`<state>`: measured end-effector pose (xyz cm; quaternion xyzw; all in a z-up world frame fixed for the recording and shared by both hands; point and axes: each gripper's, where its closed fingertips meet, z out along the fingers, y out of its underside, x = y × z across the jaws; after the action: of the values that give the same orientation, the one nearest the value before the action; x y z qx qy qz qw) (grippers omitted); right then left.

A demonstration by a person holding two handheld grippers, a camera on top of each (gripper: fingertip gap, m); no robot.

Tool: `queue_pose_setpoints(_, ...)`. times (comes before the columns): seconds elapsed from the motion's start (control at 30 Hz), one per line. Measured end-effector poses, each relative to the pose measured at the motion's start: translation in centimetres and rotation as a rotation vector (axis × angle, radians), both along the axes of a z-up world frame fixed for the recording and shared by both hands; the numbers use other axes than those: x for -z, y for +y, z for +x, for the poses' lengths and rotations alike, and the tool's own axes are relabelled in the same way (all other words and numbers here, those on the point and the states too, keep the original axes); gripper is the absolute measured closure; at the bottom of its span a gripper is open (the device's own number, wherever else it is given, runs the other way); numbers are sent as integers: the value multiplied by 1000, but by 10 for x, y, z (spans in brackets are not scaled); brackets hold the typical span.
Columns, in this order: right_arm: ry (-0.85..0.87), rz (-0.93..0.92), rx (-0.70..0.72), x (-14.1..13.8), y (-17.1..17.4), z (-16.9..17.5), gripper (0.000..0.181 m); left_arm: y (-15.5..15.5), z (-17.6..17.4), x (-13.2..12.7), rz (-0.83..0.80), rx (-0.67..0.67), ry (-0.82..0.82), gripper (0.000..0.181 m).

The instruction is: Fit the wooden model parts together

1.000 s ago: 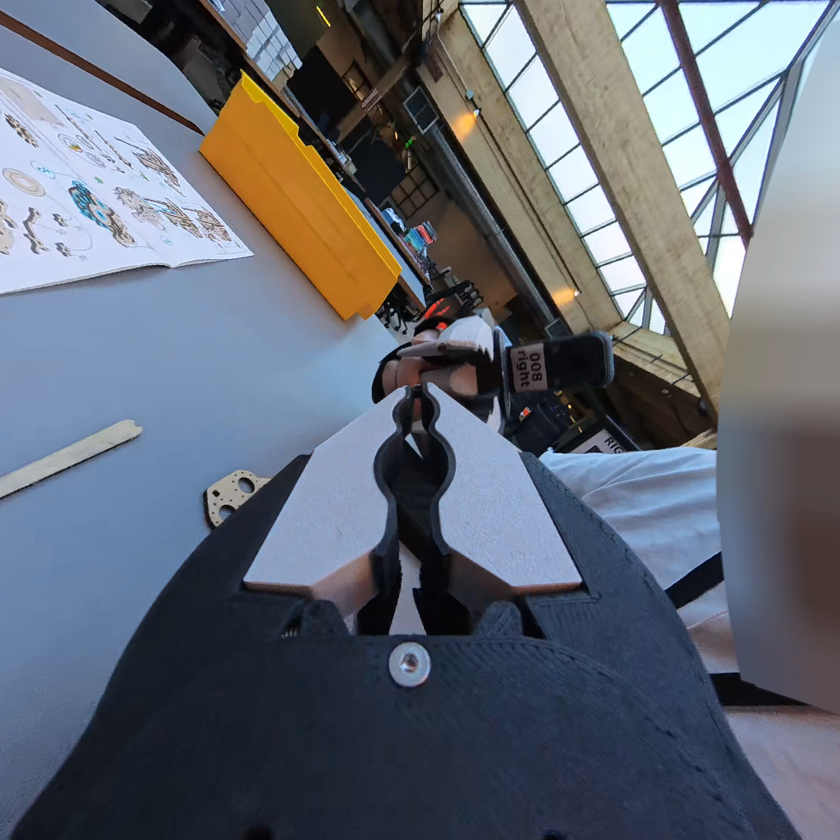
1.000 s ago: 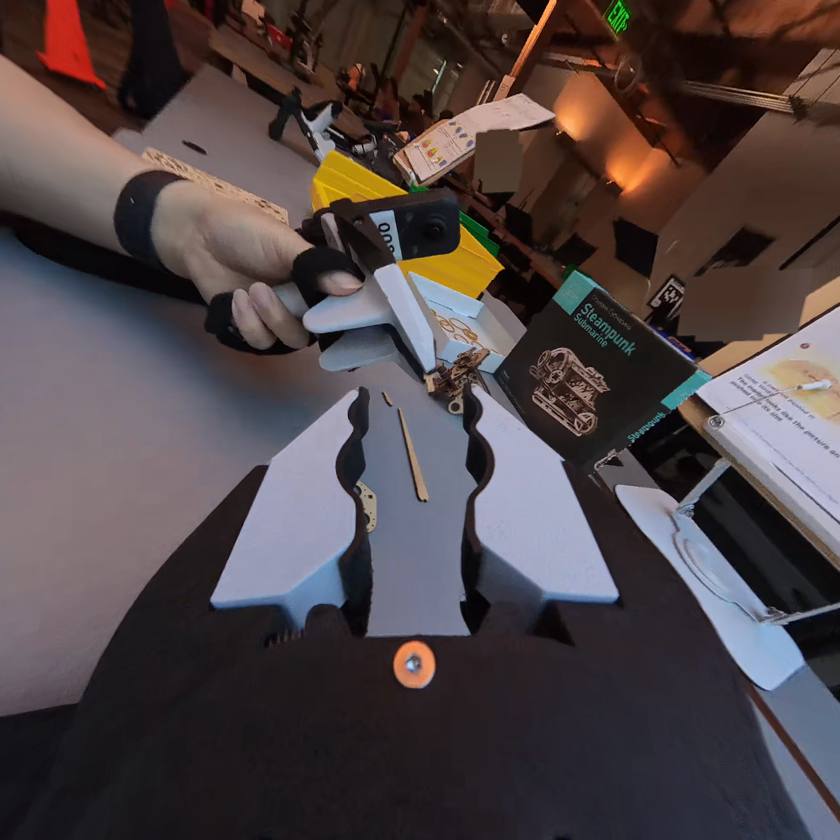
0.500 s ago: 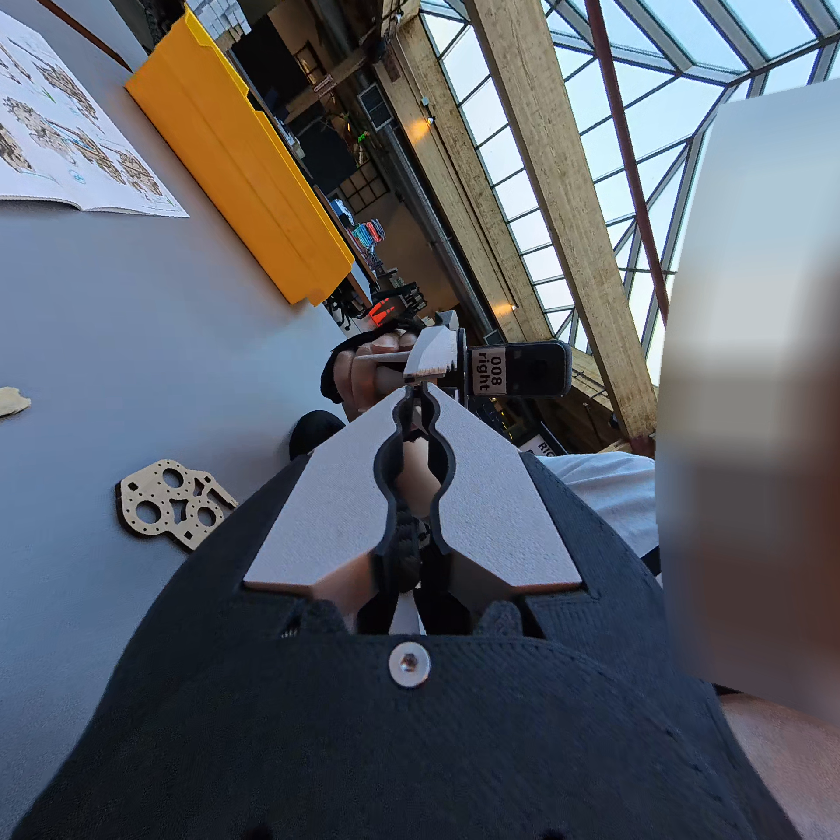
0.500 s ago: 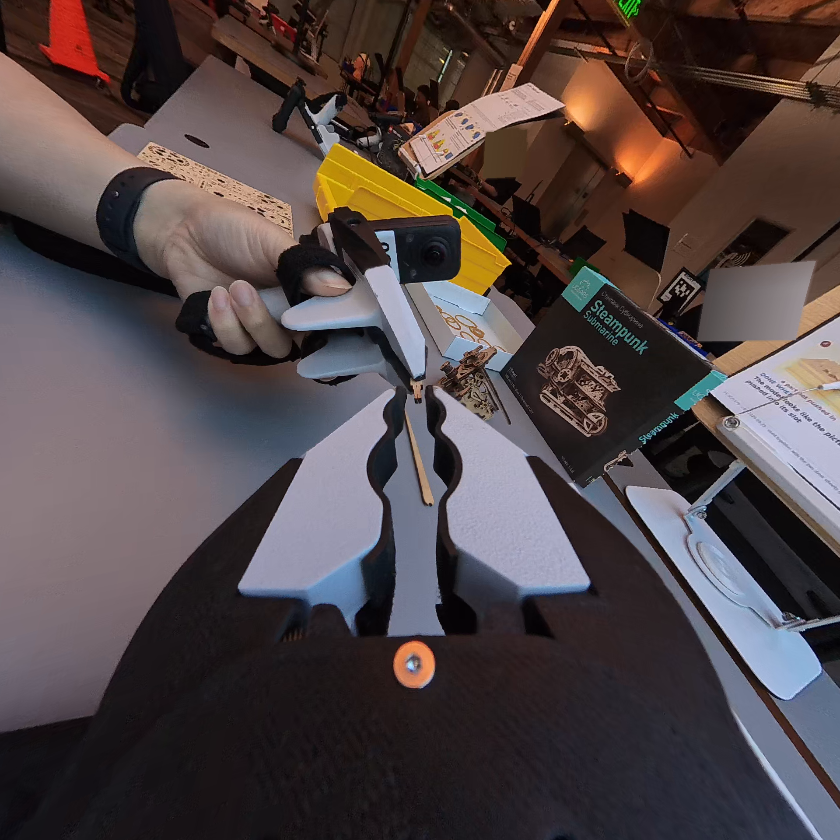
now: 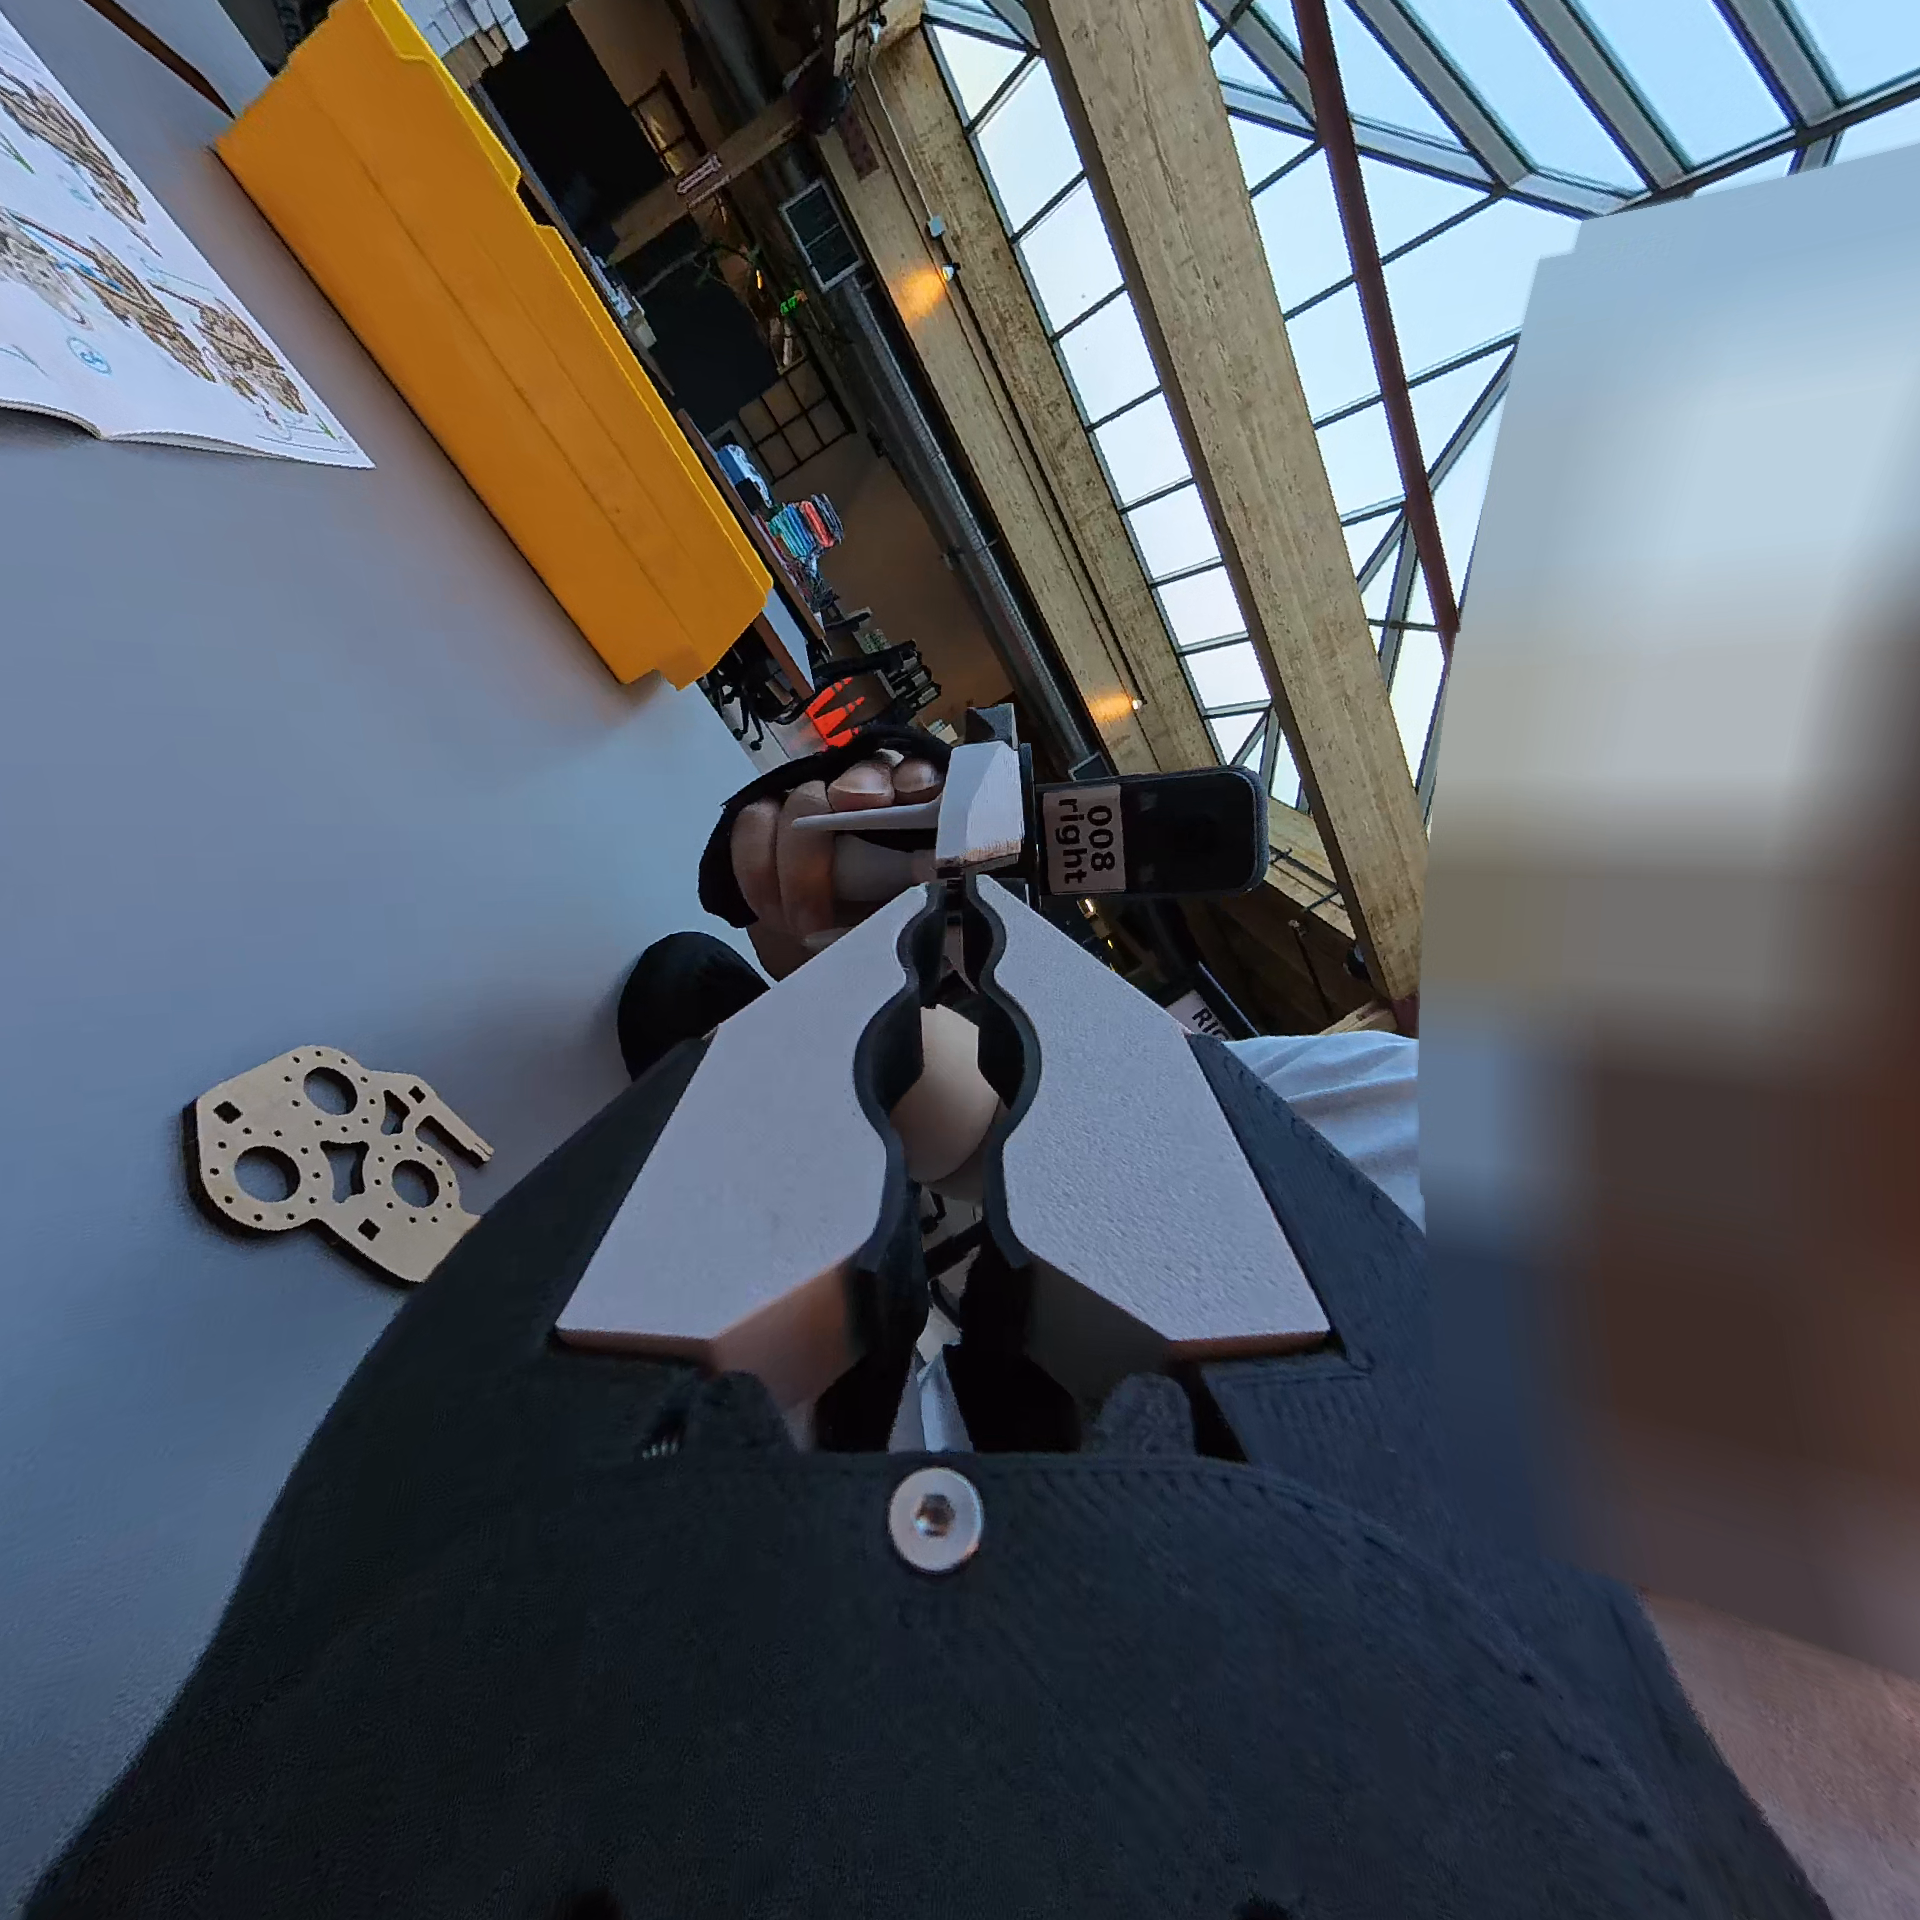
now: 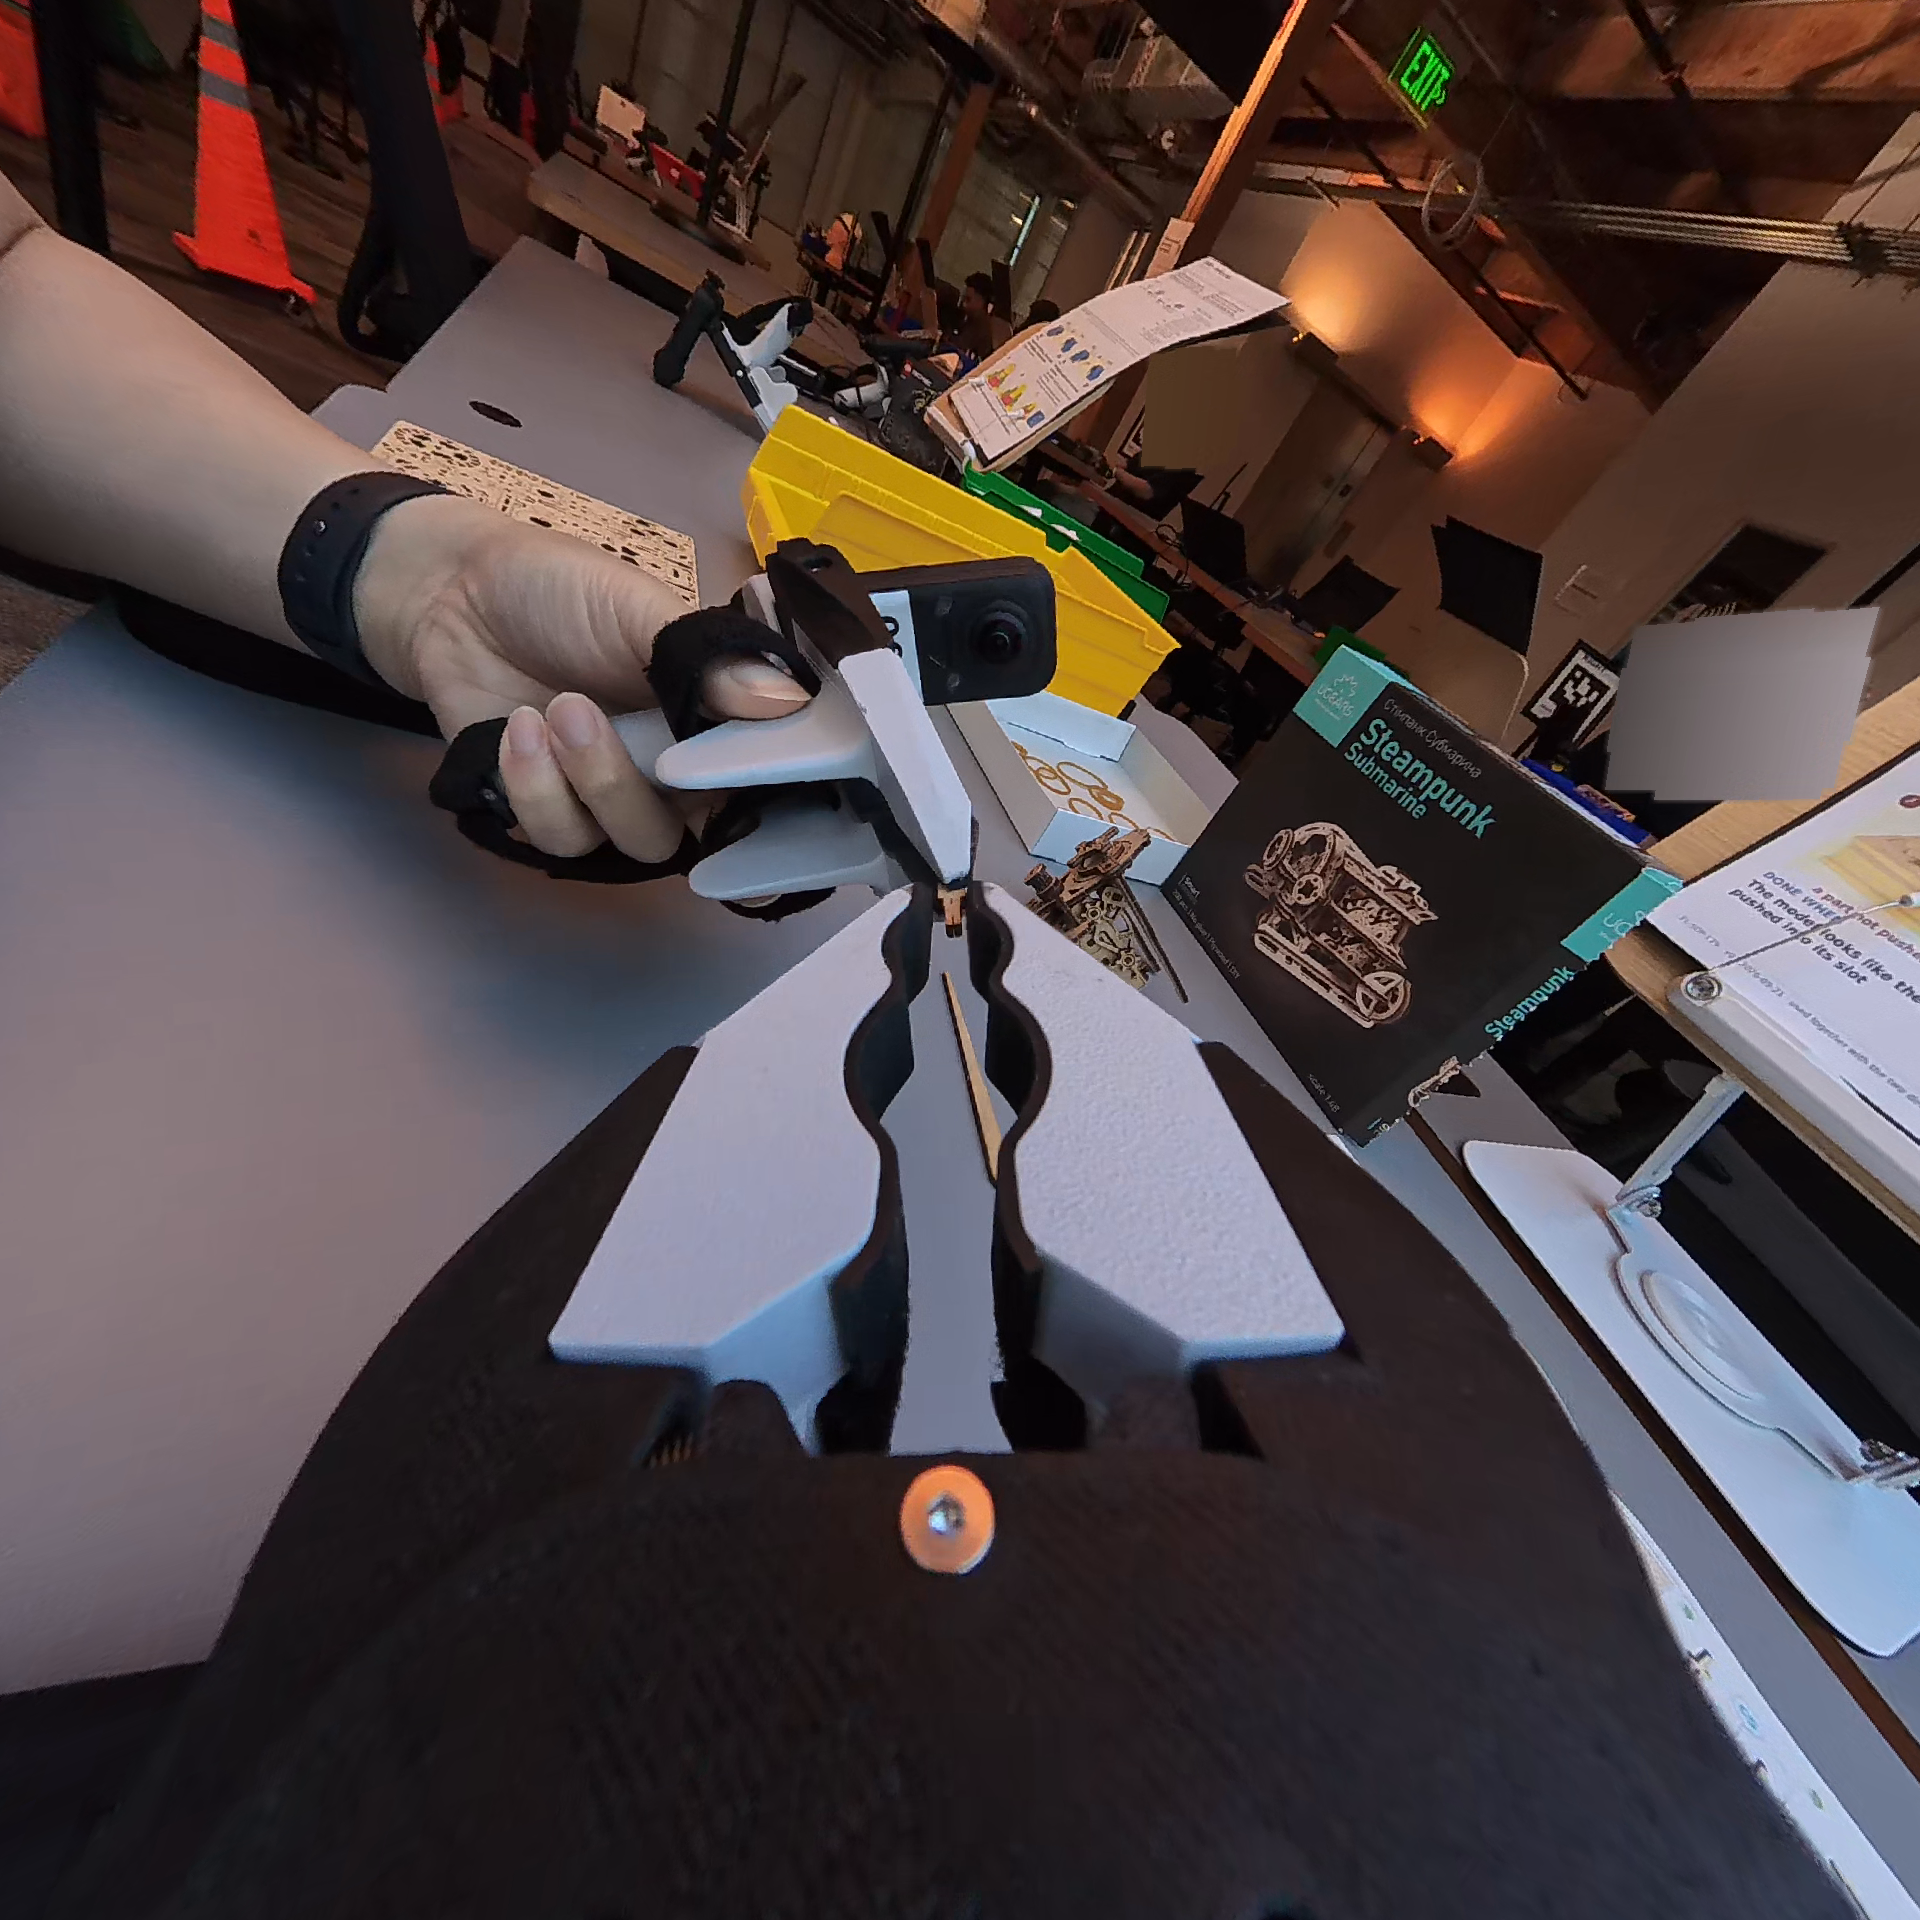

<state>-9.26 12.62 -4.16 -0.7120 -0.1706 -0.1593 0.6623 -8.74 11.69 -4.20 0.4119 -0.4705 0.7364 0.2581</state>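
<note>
In the right wrist view my left gripper (image 6: 951, 881), held by a hand, points down and is shut on a small wooden piece (image 6: 950, 916). My right gripper (image 6: 951, 909) has closed to a narrow gap around that same piece, one pad on each side. In the left wrist view my left gripper (image 5: 953, 904) is shut, and the right gripper (image 5: 971, 857) meets it tip to tip; the piece is hardly visible there. A partly built wooden model (image 6: 1101, 909) stands just beyond. A thin wooden stick (image 6: 971, 1070) lies on the table under my right fingers. A flat holed wooden plate (image 5: 332, 1158) lies to the left.
On the grey table (image 6: 260, 1039) are a dark kit box (image 6: 1403, 914), a white tray of rings (image 6: 1081, 779), a yellow bin (image 6: 935, 540), a punched wooden sheet (image 6: 530, 499) and an instruction booklet (image 5: 125, 291). A stand with a printed page (image 6: 1818, 987) is at the right. Only a small space, under 4 cm, lies between the two pairs of fingers. Both grippers' tips are roughly 15 cm from the thin wooden stick (image 6: 971, 1070).
My right gripper has closed from wide open to a narrow gap and moved up to the left gripper's tip. The left gripper has tilted, bringing the holed plate into its view.
</note>
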Motion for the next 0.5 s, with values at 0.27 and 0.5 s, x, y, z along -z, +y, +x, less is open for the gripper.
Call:
queue_pose_setpoints(0.27, 23, -22, -29, 2, -3, -1, 178, 1, 1, 3, 28, -15, -13, 178)
queue_pose_setpoints(0.5, 26, -31, -38, 3, -5, -2, 178, 5, 1, 5, 19, 13, 7, 169)
